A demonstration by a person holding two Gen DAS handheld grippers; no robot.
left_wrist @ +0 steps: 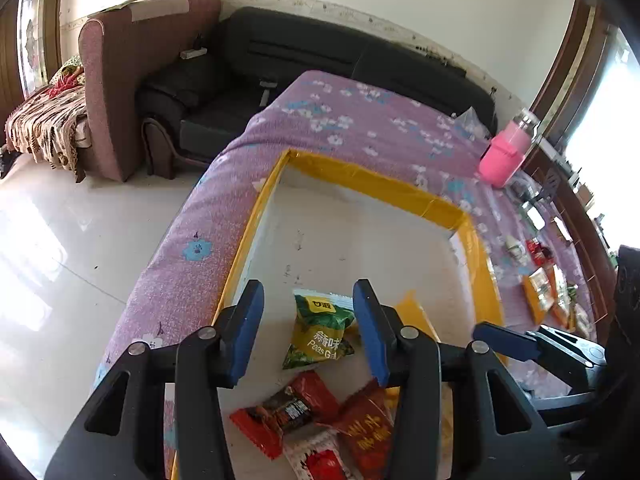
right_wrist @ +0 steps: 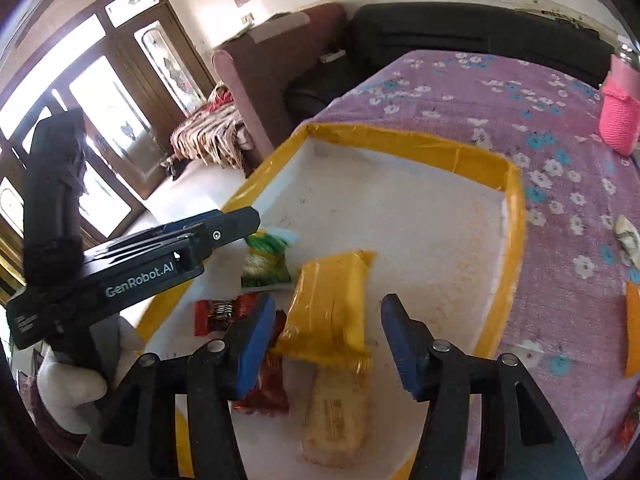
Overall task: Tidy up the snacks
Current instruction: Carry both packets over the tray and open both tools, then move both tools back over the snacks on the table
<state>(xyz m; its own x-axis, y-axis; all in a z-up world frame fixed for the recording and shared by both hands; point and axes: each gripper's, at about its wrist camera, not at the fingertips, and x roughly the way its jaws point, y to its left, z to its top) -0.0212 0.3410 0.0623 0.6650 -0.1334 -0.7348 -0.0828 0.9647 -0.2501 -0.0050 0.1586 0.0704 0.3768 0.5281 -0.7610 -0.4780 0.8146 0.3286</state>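
A white tray with a yellow taped rim lies on a purple flowered bedspread. My left gripper hangs open over the tray's near end, and a green peas packet lies flat below, between its blue fingers. Red snack packets lie nearer to me. My right gripper is open above a yellow packet in the tray, with a blurred tan packet below it. From the right wrist, the left gripper reaches in over the green packet.
A pink-sleeved bottle stands on the bed's far right. Several more snack packets lie on the bedspread right of the tray. A black sofa lies beyond the bed, and tiled floor to its left.
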